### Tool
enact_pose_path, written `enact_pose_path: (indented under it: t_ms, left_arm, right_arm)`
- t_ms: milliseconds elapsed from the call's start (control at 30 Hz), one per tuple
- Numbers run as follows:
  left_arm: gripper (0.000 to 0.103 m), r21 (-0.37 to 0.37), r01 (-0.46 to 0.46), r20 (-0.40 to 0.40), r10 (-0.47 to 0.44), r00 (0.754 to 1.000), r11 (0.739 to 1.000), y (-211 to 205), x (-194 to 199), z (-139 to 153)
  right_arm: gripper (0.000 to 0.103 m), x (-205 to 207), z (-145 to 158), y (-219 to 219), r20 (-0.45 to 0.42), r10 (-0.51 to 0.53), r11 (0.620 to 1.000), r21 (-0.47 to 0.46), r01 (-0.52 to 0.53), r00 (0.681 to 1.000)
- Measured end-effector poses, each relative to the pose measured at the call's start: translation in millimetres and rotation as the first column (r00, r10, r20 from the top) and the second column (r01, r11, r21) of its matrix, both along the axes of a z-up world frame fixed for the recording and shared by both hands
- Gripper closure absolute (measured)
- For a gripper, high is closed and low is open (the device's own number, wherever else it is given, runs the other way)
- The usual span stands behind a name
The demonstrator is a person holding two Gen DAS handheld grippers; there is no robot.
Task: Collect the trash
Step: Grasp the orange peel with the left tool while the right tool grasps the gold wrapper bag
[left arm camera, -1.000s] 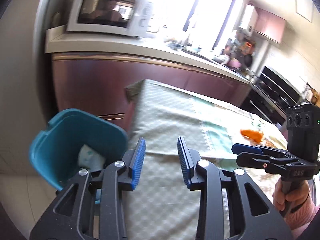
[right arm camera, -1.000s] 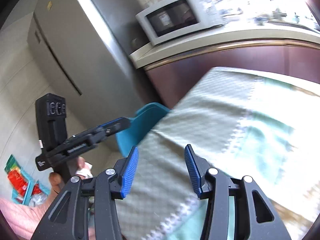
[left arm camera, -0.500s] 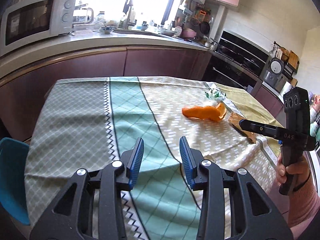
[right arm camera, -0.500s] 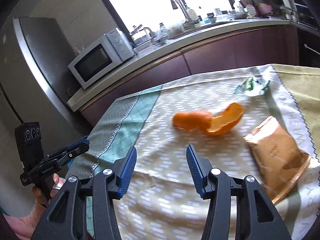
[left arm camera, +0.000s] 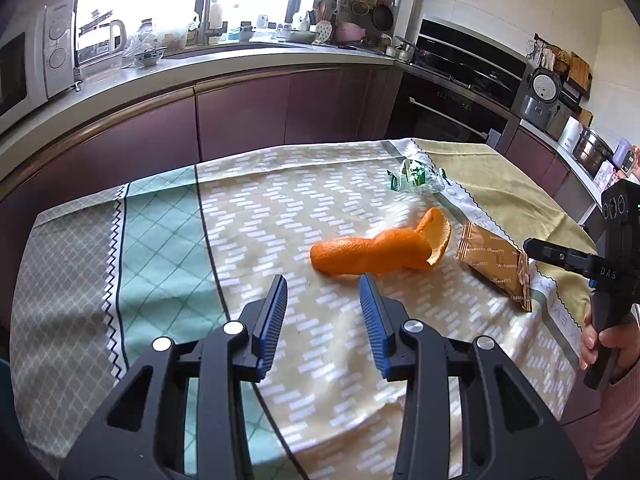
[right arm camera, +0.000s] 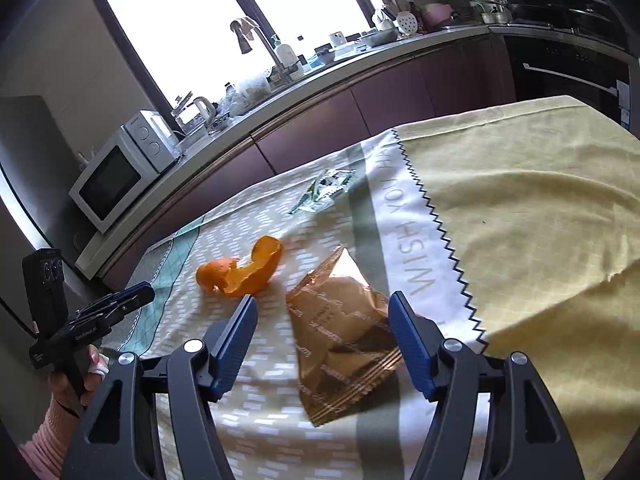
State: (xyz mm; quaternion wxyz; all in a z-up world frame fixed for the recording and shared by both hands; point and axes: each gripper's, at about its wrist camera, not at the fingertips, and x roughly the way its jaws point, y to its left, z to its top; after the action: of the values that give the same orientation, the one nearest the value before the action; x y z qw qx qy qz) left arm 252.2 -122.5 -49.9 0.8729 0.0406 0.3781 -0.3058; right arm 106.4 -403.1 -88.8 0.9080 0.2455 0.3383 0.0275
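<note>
- Tablecloth (left arm camera: 280,216), one, patterned in grey, mint, beige and yellow panels, covers my table.
- Trash on it, I count three pieces: a curled orange peel (left arm camera: 380,250), a crinkled brown snack wrapper (right arm camera: 344,336) and a small green-and-clear wrapper (left arm camera: 416,176) furthest off.
- Two claws: my left gripper (left arm camera: 323,320) hangs parted and empty just short of the peel; my right gripper (right arm camera: 322,336) is opening, the brown wrapper between its jaws, pads clear of it.
- Only the right view shows the whole microwave (right arm camera: 120,172).
</note>
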Motion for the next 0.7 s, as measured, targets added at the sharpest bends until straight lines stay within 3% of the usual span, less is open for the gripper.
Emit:
enact_pose_path:
  t_ms: [400, 700]
  left_arm:
    - [0.060, 0.058, 0.096, 0.008, -0.097, 0.995, 0.994, -54.4, 41.4, -11.5]
    - [0.058, 0.081, 0.211, -0.022, -0.210, 0.977, 0.974, -59.9, 35.7, -21.6]
  right_arm:
    - [0.035, -2.8, -14.9, -13.1, -0.023, 0.022, 0.999, 0.049, -0.020, 1.000]
    - [0.035, -3.5, -16.5, -12.2, -0.024, 0.046, 0.997, 0.060, -0.045, 0.999]
